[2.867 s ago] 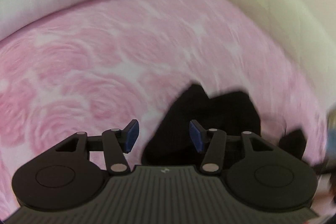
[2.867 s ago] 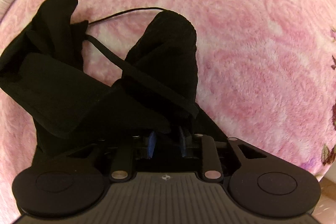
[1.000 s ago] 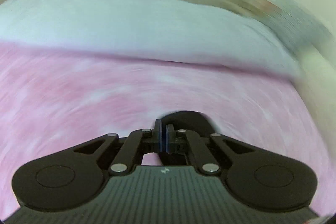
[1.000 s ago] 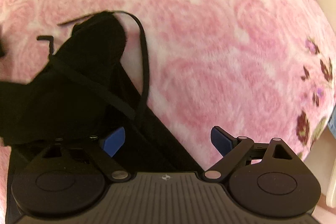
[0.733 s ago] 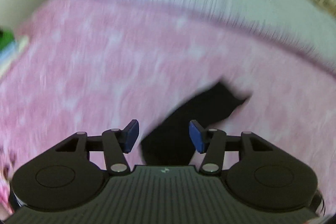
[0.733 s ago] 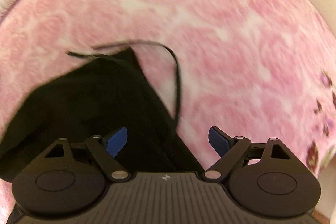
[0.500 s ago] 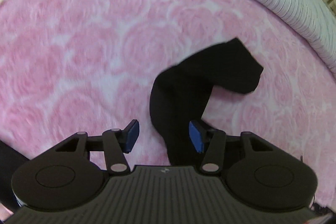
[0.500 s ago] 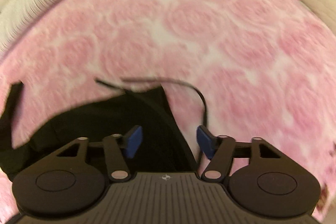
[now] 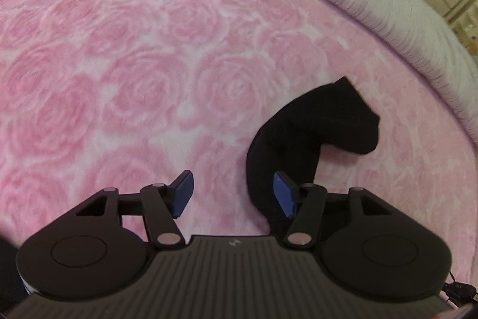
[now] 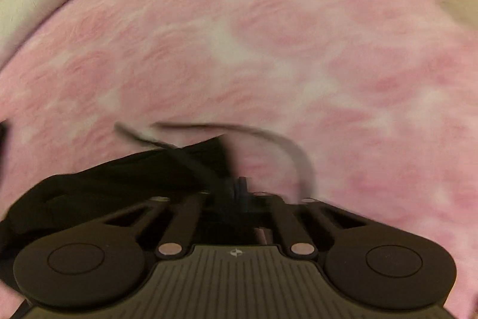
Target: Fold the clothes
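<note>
left view: the left gripper [image 9: 232, 193] hangs spread over the pink blanket [image 9: 119, 56], holding nothing; a black garment [image 9: 301, 133] curls just ahead, beside its right finger. right view, blurred: the right gripper [image 10: 239, 187] looks pinched on the garment's edge [image 10: 191, 163], a strap [image 10: 269, 136] looping beyond. seemingly regrasping to spread it; next, the left should catch a corner

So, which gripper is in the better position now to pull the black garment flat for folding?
Probably the right gripper: its fingers look shut at the edge of the black garment, though blur hides detail. The left gripper is open, with only one pad beside the cloth.
</note>
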### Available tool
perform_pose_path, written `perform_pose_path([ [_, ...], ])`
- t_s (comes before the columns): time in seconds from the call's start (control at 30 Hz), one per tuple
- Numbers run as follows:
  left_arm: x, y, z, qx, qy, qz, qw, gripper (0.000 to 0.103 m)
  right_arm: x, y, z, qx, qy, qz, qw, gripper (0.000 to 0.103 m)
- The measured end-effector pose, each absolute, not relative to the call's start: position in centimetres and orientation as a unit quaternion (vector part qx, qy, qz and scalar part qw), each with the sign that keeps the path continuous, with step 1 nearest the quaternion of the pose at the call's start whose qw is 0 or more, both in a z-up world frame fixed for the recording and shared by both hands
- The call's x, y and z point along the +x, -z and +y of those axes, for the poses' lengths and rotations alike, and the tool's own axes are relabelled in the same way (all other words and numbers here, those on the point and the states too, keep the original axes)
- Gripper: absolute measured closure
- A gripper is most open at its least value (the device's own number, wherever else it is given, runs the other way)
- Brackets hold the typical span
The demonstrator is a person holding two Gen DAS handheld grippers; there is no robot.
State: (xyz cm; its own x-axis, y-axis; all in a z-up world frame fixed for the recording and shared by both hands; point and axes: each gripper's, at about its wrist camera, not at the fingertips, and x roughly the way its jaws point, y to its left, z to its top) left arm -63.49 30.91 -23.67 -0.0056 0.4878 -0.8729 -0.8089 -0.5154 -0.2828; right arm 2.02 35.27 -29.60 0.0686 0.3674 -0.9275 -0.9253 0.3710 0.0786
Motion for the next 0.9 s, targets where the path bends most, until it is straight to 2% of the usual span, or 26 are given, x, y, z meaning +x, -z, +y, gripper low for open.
perform_pose_path([
  [0.1, -65.1, 24.7, 33.2, -0.51, -0.691, 0.142, 0.491, 0.044, 4.4, 27.9, 33.3, -0.262, -0.405, 0.478, 0.734, 0.102],
  [0.17, -66.3, 25.7, 35.8, -0.51, -0.68, 0.132, 0.509, 0.046, 5.6, 27.7, 32.1, -0.239, -0.393, 0.505, 0.73, 0.095],
  [0.2, -66.8, 26.2, 37.4, -0.515, -0.665, 0.129, 0.525, 0.046, 5.6, 27.7, 31.6, -0.236, -0.386, 0.514, 0.729, 0.086],
  [0.23, -66.9, 26.7, 39.1, -0.516, -0.648, 0.135, 0.543, 0.047, 5.5, 27.8, 31.2, -0.238, -0.38, 0.519, 0.728, 0.074],
  [0.3, -66.4, 27.6, 42.6, -0.511, -0.61, 0.172, 0.581, 0.047, 4.7, 27.8, 30.5, -0.246, -0.374, 0.517, 0.73, 0.063],
  [0.33, -66.0, 28.1, 44.3, -0.507, -0.593, 0.192, 0.596, 0.047, 4.1, 27.9, 30.2, -0.248, -0.371, 0.515, 0.732, 0.051],
  [0.37, -65.6, 28.7, 45.7, -0.503, -0.581, 0.211, 0.604, 0.047, 3.5, 27.9, 29.9, -0.25, -0.368, 0.514, 0.734, 0.044],
  [0.43, -64.7, 30.2, 48.0, -0.502, -0.558, 0.24, 0.615, 0.047, 2.2, 28.2, 29.4, -0.251, -0.365, 0.519, 0.731, 0.043],
  [0.6, -61.7, 32.9, 50.0, -0.471, -0.531, 0.312, 0.632, 0.048, -0.8, 28.8, 28.7, -0.266, -0.365, 0.53, 0.718, 0.033],
  [0.67, -60.4, 33.3, 49.8, -0.44, -0.532, 0.346, 0.636, 0.067, -1.9, 28.8, 28.7, -0.269, -0.364, 0.531, 0.716, 0.032],
  [0.7, -60.5, 33.1, 49.5, -0.437, -0.534, 0.347, 0.636, 0.095, -2.4, 28.8, 28.7, -0.268, -0.364, 0.533, 0.716, 0.032],
  [0.73, -61.1, 32.8, 49.1, -0.45, -0.532, 0.332, 0.636, 0.103, -2.8, 28.8, 28.7, -0.267, -0.363, 0.534, 0.715, 0.032],
  [0.9, -65.8, 27.3, 43.0, -0.469, -0.595, 0.219, 0.615, 0.103, -4.6, 27.9, 29.7, -0.269, -0.38, 0.528, 0.71, 0.032],
])
